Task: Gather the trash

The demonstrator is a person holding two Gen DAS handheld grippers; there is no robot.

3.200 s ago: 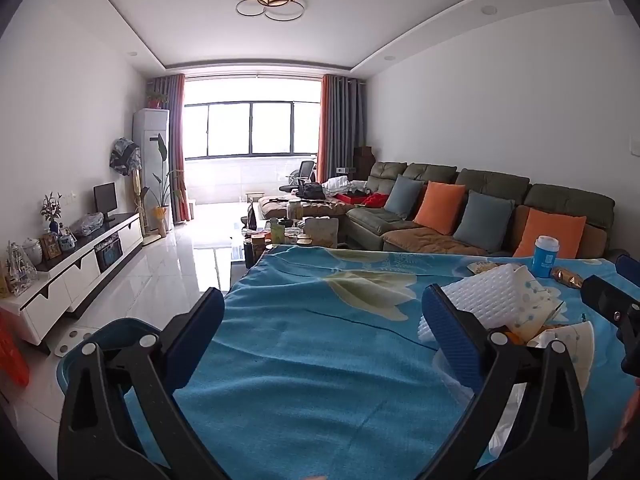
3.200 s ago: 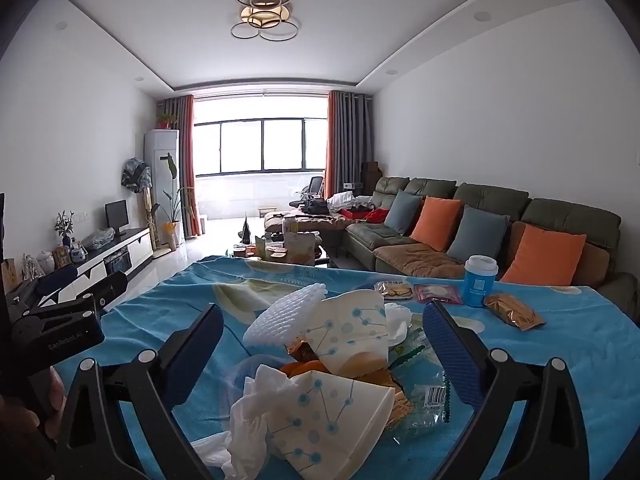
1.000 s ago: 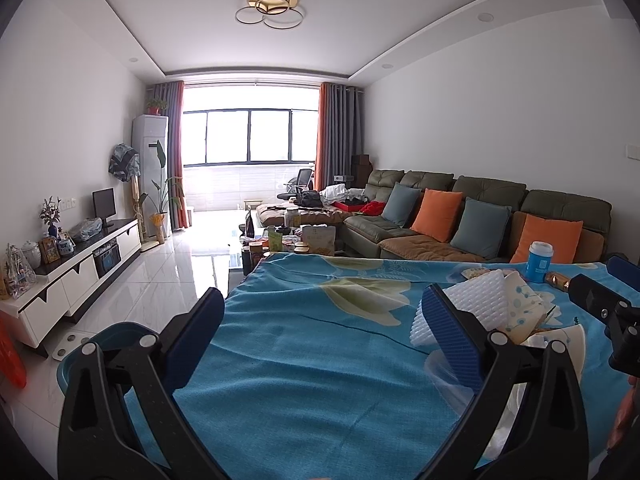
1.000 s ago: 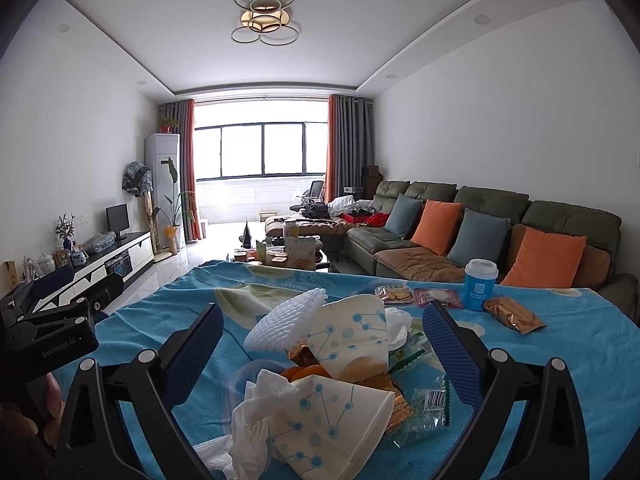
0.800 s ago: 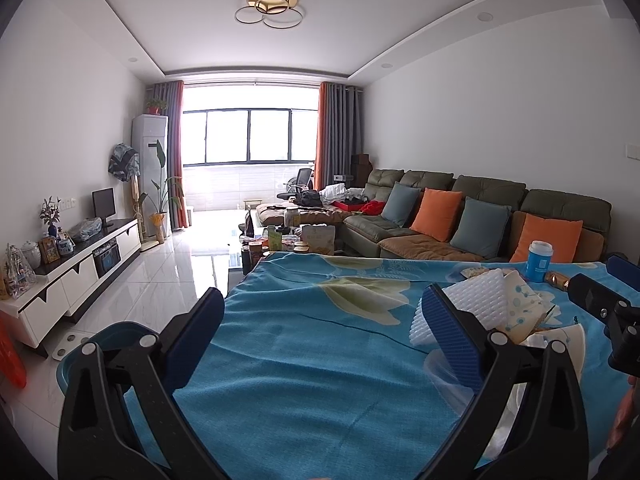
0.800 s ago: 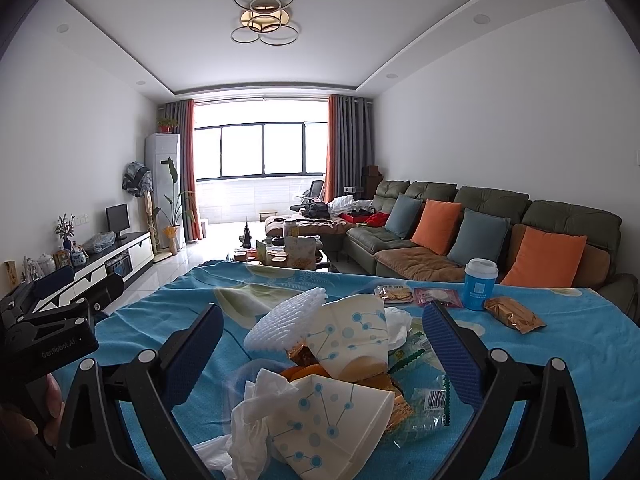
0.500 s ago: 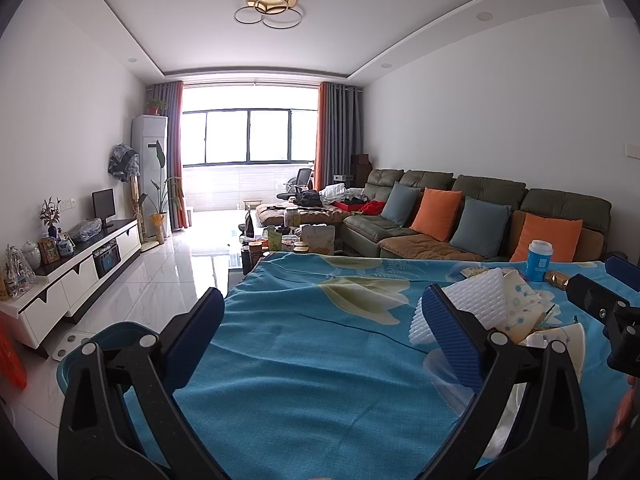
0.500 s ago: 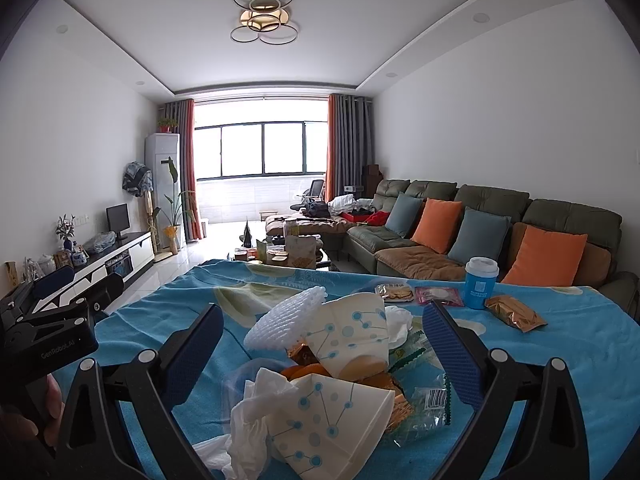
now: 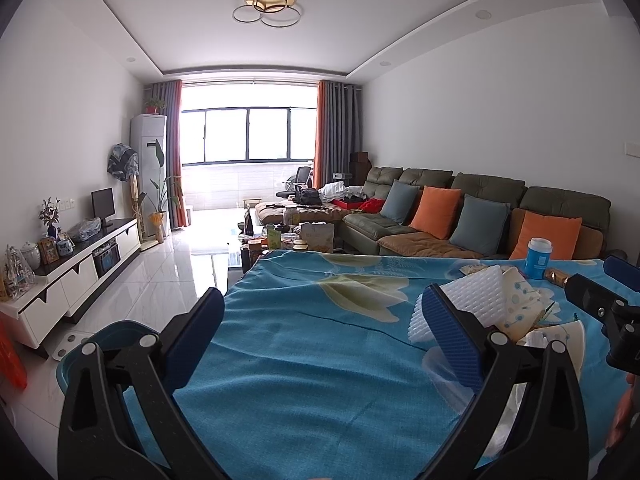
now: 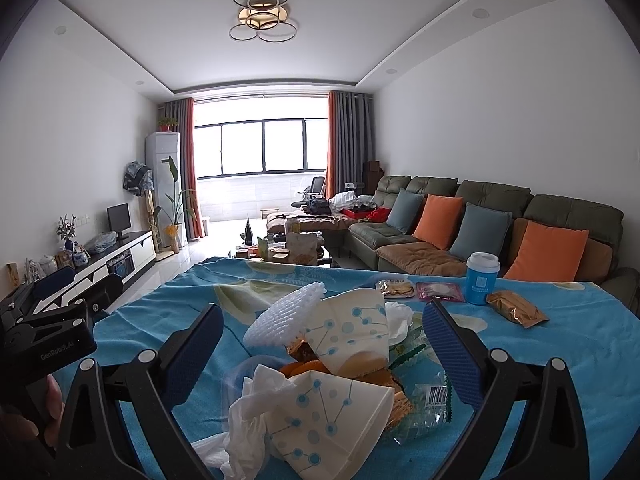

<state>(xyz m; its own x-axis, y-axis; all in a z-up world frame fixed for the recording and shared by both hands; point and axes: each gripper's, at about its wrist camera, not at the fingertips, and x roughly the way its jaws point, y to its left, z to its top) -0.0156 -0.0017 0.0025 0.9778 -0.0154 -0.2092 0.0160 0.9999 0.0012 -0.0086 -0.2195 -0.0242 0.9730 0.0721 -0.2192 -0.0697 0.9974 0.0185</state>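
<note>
A pile of trash (image 10: 332,364) lies on the blue tablecloth (image 10: 560,364): white foam netting (image 10: 282,318), crushed dotted paper cups (image 10: 352,324), crumpled tissue (image 10: 252,408) and clear wrappers (image 10: 424,400). My right gripper (image 10: 324,352) is open and empty, its fingers either side of the pile. My left gripper (image 9: 324,332) is open and empty over bare cloth, left of the pile (image 9: 492,308). A blue bin (image 9: 104,344) stands on the floor beside the table's left edge.
A blue lidded cup (image 10: 482,278), a gold snack packet (image 10: 516,306) and two small snack packets (image 10: 420,290) lie at the table's far right. A sofa with cushions (image 10: 480,224) is behind. A TV cabinet (image 9: 72,264) lines the left wall.
Both grippers have stayed open and almost still; the views shift only slightly. The trash pile has not moved.
</note>
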